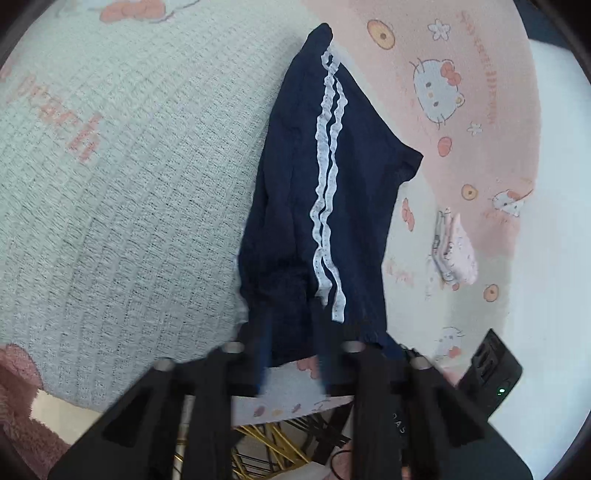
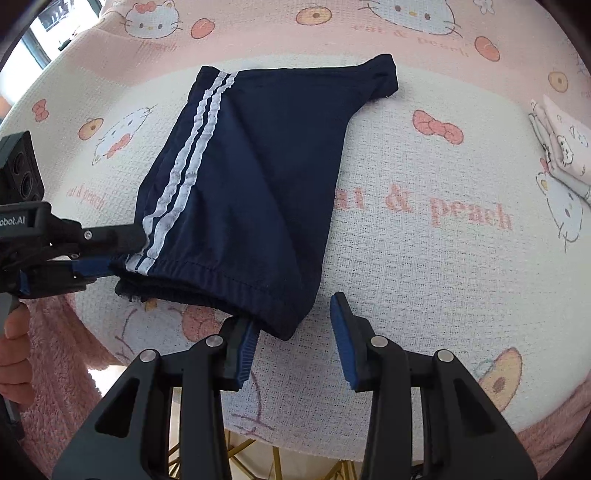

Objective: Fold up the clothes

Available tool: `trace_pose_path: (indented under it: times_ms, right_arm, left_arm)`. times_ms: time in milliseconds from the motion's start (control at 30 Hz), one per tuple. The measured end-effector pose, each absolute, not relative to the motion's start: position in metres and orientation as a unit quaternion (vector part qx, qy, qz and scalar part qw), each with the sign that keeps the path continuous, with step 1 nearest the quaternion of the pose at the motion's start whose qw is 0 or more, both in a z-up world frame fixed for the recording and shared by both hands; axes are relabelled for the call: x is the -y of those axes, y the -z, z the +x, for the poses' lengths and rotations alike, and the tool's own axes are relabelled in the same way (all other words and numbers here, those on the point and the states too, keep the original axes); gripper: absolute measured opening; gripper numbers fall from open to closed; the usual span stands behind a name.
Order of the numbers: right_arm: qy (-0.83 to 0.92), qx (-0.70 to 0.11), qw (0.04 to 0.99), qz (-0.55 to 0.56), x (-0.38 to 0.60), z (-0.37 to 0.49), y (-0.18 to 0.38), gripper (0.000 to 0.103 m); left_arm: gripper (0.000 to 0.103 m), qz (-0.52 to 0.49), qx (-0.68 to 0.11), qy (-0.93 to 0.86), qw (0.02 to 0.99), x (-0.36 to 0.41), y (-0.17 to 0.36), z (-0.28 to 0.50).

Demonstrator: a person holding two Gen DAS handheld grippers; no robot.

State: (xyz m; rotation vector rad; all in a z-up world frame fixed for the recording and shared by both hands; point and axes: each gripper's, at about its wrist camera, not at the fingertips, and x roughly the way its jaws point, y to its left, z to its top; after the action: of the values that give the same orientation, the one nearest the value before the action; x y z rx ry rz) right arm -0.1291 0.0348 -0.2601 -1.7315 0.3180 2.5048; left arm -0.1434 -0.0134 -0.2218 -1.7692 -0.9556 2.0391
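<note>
while laid flat on the cat-print blanket [image 2: 424, 258]:
nearby: folded pink cloth [image 2: 565, 147] lies well apart
shorts [image 2: 251, 177]: long axis runs waistband-near to hem-far
left gripper [image 2: 125, 245]: pinched on waistband corner
right gripper [image 2: 295, 343]: fingers spread, nothing held

Blanket [image 2: 424, 258] right of shorts [image 2: 251, 177] lies clear (folded cloth [image 2: 561, 147] beyond).

A waffle-textured cotton blanket [image 2: 424, 258], cream in the middle with a pale pink border, covers the work surface; it is printed with cartoon cat faces, peaches, red bows and pink lettering. Its near edge hangs over the front of the surface, and under that edge thin gold-coloured metal rods [image 1: 273, 439] cross one another. A fluffy pink plush fabric [image 2: 55, 354] lies at the lower left. In the upper left corner of the right wrist view, a dark-framed window [image 2: 55, 26] lets in bright daylight, and the blanket is evenly lit.
</note>
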Motion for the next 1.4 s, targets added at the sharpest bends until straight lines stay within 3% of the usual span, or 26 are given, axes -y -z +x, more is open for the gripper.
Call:
trace_pose_path:
  times_ms: [233,467,600,767,967,1167,1400]
  right_arm:
    - [-0.82,-0.064,0.071,-0.564,-0.035,-0.129,0.25,0.038]
    - [-0.809,-0.04,0.066,-0.583,-0.035,-0.129,0.25,0.04]
    - [-0.8,-0.052,0.054,-0.595,-0.045,-0.128,0.243,0.041]
    - [-0.833,-0.13,0.056,-0.535,-0.076,-0.124,0.202,0.042]
    - [-0.806,-0.226,0.038,-0.546,-0.082,-0.134,0.231,0.042]
    - [-0.782,-0.241,0.021,-0.575,-0.074,-0.131,0.264,0.044]
    - [-0.77,-0.288,-0.021,-0.569,-0.076,-0.129,0.268,0.025]
  left_arm:
    - [0.007,-0.583,0.342,-0.721,0.156,0.019,0.198,-0.139]
    - [0.009,-0.633,0.337,-0.685,0.131,0.019,0.232,-0.133]
    - [0.012,-0.622,0.359,-0.684,0.129,0.03,0.221,-0.135]
    - [0.04,-0.593,0.39,-0.693,0.125,0.046,0.206,-0.127]
    - [0.04,-0.617,0.388,-0.671,0.134,0.032,0.219,-0.122]
    - [0.04,-0.628,0.383,-0.663,0.142,0.022,0.235,-0.128]
    - [0.03,-0.626,0.351,-0.684,0.134,0.024,0.219,-0.125]
